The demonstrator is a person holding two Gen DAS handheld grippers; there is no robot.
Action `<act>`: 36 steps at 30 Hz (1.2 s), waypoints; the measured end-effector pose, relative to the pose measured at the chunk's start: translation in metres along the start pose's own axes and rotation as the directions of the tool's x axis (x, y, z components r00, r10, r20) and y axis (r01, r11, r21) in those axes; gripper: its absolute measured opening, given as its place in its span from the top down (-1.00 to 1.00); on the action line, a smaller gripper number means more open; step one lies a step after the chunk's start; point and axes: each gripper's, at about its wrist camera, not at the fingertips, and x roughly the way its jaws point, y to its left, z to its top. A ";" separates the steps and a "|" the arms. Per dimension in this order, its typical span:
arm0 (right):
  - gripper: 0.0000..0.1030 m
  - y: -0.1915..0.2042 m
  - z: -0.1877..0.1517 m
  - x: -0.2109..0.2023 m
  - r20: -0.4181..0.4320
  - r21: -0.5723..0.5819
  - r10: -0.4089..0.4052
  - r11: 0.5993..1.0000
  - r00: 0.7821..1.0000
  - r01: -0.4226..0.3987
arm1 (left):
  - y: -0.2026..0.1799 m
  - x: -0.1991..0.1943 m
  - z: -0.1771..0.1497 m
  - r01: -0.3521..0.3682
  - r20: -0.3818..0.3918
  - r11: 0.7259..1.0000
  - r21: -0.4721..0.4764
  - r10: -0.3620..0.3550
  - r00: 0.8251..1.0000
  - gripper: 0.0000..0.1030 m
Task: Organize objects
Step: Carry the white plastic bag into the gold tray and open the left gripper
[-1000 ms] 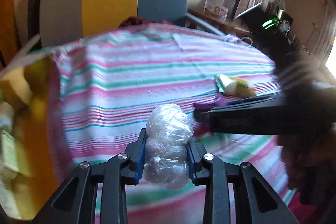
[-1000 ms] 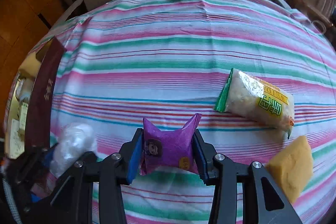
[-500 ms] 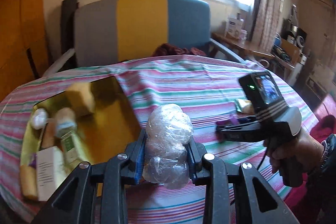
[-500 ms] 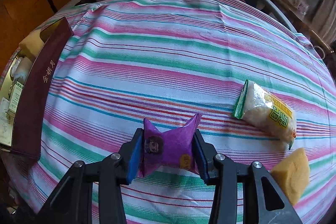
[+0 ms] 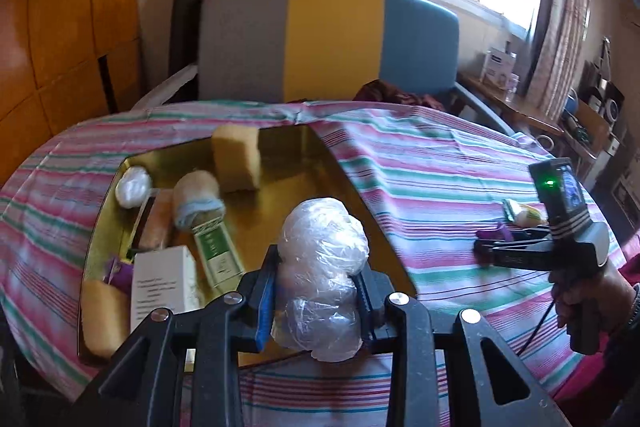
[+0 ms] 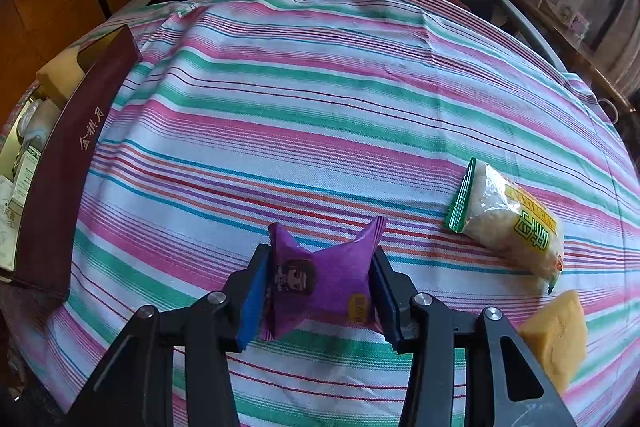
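The clear crinkled plastic bundle (image 5: 320, 275) hides part of the gold-lined open box (image 5: 280, 163) behind it. The small purple packet (image 5: 118, 273) there is mostly covered by a white printed carton (image 5: 164, 283). The yellow sponge block (image 6: 554, 337) is partly hidden behind the claw arm.

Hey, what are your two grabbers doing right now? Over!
Left gripper shut on plastic-wrapped bundle, over gold box. Right gripper clamps purple packet, jaws just easing wider. Rice packet, sponge wait on cloth. Nothing blocking.

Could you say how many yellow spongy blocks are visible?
3 yellow blocks: two in the gold tray, far end and near corner; one on the striped tablecloth. Others possibly hidden.
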 end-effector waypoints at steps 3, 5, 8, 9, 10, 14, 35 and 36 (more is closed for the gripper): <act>0.05 0.001 0.000 0.000 0.002 -0.004 -0.002 1.000 1.000 0.002 | 0.013 0.003 -0.002 0.005 -0.017 0.999 -0.035 -0.005 1.000 0.37; 0.05 0.001 0.000 0.001 0.004 -0.008 -0.004 1.000 1.000 0.004 | 0.025 0.005 -0.004 -0.003 -0.025 0.998 -0.063 0.002 1.000 0.37; 0.04 0.002 0.000 0.001 0.006 -0.015 -0.008 1.000 1.000 0.008 | 0.047 0.005 -0.005 -0.010 -0.037 0.992 -0.124 0.005 0.999 0.37; 0.04 0.001 0.000 0.002 0.006 -0.017 -0.009 1.000 1.000 0.009 | 0.055 0.004 -0.006 -0.016 -0.037 0.989 -0.144 0.011 0.999 0.37; 0.05 0.002 0.001 0.002 0.006 -0.020 -0.011 1.000 1.000 0.011 | 0.063 0.003 -0.007 -0.023 -0.036 0.986 -0.163 0.018 0.999 0.37; 0.05 0.004 0.001 0.002 0.008 -0.031 -0.018 0.999 1.000 0.018 | 0.093 -0.002 -0.009 -0.058 -0.041 0.968 -0.243 0.050 0.998 0.37; 0.04 0.005 0.003 0.005 0.009 -0.046 -0.029 0.999 1.000 0.030 | 0.078 0.085 0.046 0.034 -0.140 0.948 -0.318 -0.082 0.987 0.37; 0.04 0.005 0.003 0.005 0.009 -0.046 -0.029 0.998 1.000 0.030 | 0.079 0.090 0.049 0.029 -0.143 0.944 -0.329 -0.081 0.986 0.37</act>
